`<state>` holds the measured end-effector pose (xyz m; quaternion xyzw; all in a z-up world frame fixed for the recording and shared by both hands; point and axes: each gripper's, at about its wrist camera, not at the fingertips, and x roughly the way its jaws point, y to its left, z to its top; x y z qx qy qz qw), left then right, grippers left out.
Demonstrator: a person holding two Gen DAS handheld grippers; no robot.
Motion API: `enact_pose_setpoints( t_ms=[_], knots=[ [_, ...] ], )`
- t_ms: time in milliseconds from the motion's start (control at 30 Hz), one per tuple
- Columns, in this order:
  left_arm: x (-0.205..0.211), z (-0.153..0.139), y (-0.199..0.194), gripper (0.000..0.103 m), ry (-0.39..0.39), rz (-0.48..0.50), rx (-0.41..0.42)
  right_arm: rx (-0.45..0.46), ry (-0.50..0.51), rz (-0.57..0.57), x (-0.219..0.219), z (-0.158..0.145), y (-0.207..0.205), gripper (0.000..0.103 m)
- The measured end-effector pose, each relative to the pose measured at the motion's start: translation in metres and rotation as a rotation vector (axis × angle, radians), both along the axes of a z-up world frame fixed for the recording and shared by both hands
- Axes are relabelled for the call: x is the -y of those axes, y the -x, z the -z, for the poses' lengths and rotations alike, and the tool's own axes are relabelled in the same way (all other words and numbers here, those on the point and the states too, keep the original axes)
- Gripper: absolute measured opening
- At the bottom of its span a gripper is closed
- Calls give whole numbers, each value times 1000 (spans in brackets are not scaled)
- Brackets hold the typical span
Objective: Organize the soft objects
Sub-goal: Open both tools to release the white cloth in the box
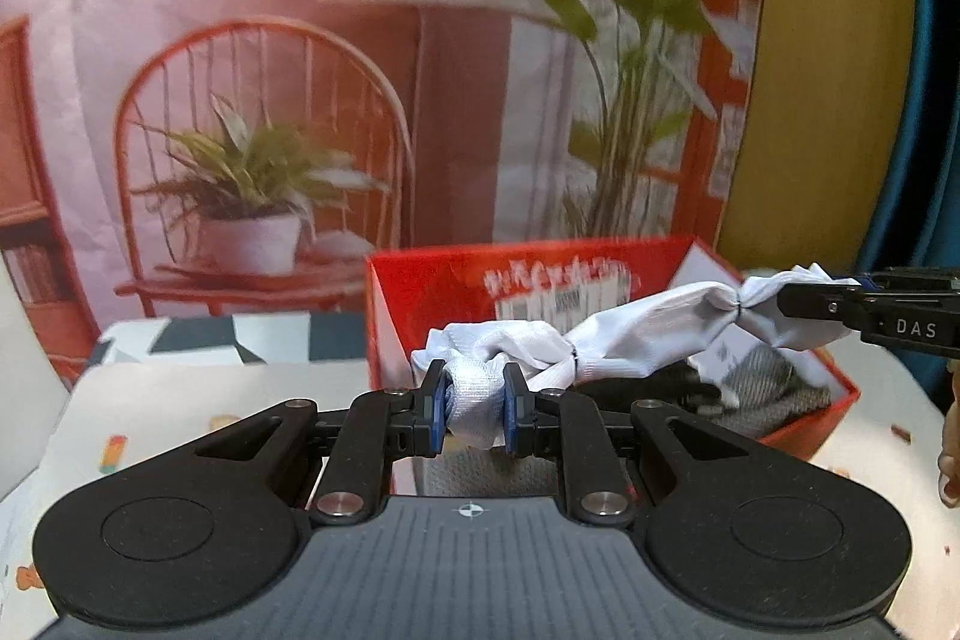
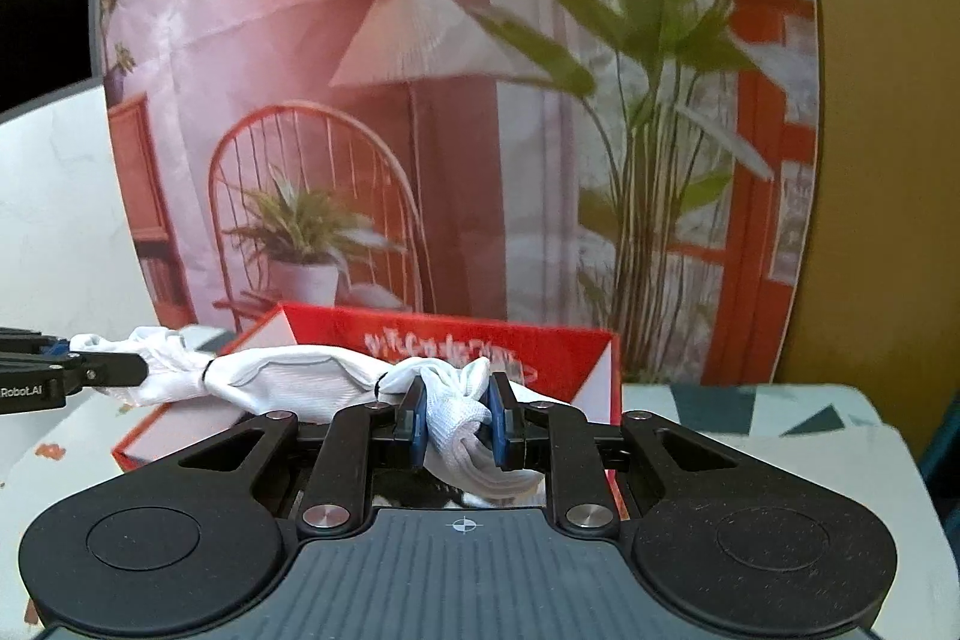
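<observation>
A table covered in a pale cloth printed with small colourful figures (image 1: 180,400) spreads under and to either side of the claw. Directly ahead of the fingertips, an open red cardboard box with white lettering (image 1: 480,280) stands on it. Beyond, left of the box, lies a white, dark-teal geometric-patterned mat (image 1: 198,337).

white cloth (image 1: 630,334) | twisted, knotted rope-like, stretched taut | hanging above open red box (image 1: 432,292) | grey fabric (image 1: 774,382) inside

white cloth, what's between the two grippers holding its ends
Only the white cloth itself: twisted, it spans from left gripper to right gripper, above the open red box. Both wrist views show it.
</observation>
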<state>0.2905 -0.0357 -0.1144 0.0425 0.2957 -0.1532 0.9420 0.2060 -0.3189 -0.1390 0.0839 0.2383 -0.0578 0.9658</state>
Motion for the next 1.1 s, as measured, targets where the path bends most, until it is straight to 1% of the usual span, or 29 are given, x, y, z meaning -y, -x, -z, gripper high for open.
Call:
enact_pose_setpoints(
  t_ms=[167,267,400,500,633,900,967,1000,1067,1100],
  knots=[
    [11,20,-19,19,-28,27,-88,-90,13,-21,-5,24,-13,18],
    [19,28,-30,19,-35,31,-112,-121,5,-3,-6,37,-22,18],
    [27,35,-39,19,-50,45,-121,-141,1,3,-7,46,-32,18],
    [29,41,-45,19,-64,41,-130,-161,15,1,-7,50,-40,18],
    [31,46,-49,19,-76,33,-130,-168,5,13,-5,53,-43,18],
    [35,51,-54,19,-101,27,-134,-193,3,46,1,57,-47,18],
    [35,49,-53,21,-106,37,-128,-192,11,45,0,56,-46,20],
    [34,48,-52,25,-105,41,-124,-190,14,44,-1,55,-45,21],
    [33,43,-49,36,-96,48,-113,-173,26,44,-3,51,-42,28],
    [32,40,-47,49,-89,52,-108,-160,32,46,-3,49,-40,29]
  ],
)
